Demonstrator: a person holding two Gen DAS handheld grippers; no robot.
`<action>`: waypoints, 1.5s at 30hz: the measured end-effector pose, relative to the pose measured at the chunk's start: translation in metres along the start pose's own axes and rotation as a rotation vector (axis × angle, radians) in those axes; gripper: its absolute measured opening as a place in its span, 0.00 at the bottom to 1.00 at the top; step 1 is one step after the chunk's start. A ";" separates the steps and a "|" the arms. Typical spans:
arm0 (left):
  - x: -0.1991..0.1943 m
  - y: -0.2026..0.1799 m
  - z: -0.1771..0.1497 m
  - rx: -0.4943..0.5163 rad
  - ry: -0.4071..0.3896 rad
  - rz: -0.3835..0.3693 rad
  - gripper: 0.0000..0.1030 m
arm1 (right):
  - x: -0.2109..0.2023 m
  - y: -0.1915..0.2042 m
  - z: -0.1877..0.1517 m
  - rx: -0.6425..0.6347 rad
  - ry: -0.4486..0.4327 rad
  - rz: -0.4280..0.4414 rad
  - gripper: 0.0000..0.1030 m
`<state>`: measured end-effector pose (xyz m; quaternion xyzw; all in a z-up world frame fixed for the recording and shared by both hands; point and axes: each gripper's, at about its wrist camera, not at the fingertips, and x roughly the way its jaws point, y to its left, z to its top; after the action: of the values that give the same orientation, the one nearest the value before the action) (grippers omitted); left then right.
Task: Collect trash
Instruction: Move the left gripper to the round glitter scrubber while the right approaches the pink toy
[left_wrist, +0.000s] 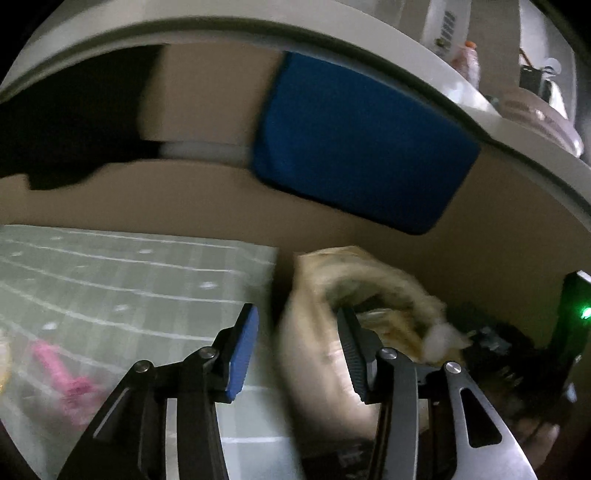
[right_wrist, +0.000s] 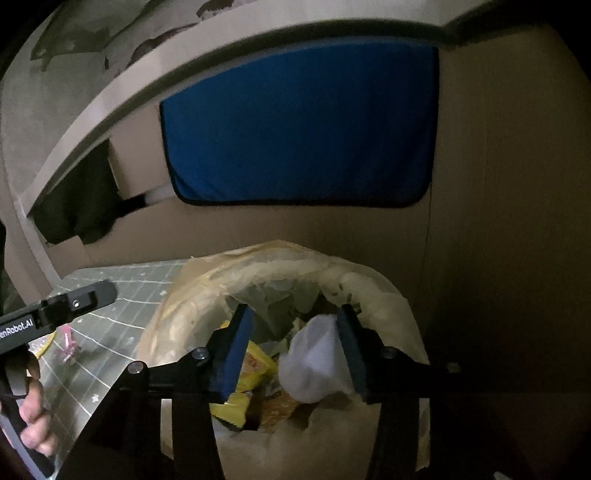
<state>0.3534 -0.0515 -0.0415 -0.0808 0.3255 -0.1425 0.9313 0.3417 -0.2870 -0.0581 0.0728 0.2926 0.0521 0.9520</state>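
Observation:
A trash bin lined with a cream plastic bag (right_wrist: 373, 295) stands on the floor, holding yellow wrappers (right_wrist: 255, 365) and crumpled white paper (right_wrist: 314, 365). My right gripper (right_wrist: 295, 347) is open, right above the bin's mouth, with the white paper between its pads; I cannot tell if it touches them. My left gripper (left_wrist: 299, 350) is open and empty beside the bin's left rim (left_wrist: 325, 280), over the edge of the grey-green grid mat (left_wrist: 129, 280). A pink wrapper (left_wrist: 70, 384) lies on the mat to the left; it also shows in the right wrist view (right_wrist: 68, 345).
A blue cushion (right_wrist: 299, 129) leans against a cardboard wall behind the bin. A white curved table edge (left_wrist: 258, 22) runs overhead. The left handheld gripper body (right_wrist: 55, 310) and the hand on it show at left. A black device with a green light (left_wrist: 576, 314) stands right.

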 end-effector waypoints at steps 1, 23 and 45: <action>-0.006 0.007 0.000 -0.003 -0.005 0.019 0.45 | -0.003 0.002 0.001 0.002 -0.003 0.004 0.49; -0.189 0.245 -0.072 -0.242 -0.101 0.378 0.45 | -0.040 0.233 -0.005 -0.297 -0.003 0.314 0.47; -0.102 0.349 -0.058 -0.447 0.054 0.379 0.45 | 0.059 0.286 -0.050 -0.362 0.261 0.395 0.47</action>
<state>0.3154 0.3077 -0.1117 -0.2179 0.3826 0.1073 0.8914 0.3459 0.0087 -0.0833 -0.0500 0.3784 0.2967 0.8753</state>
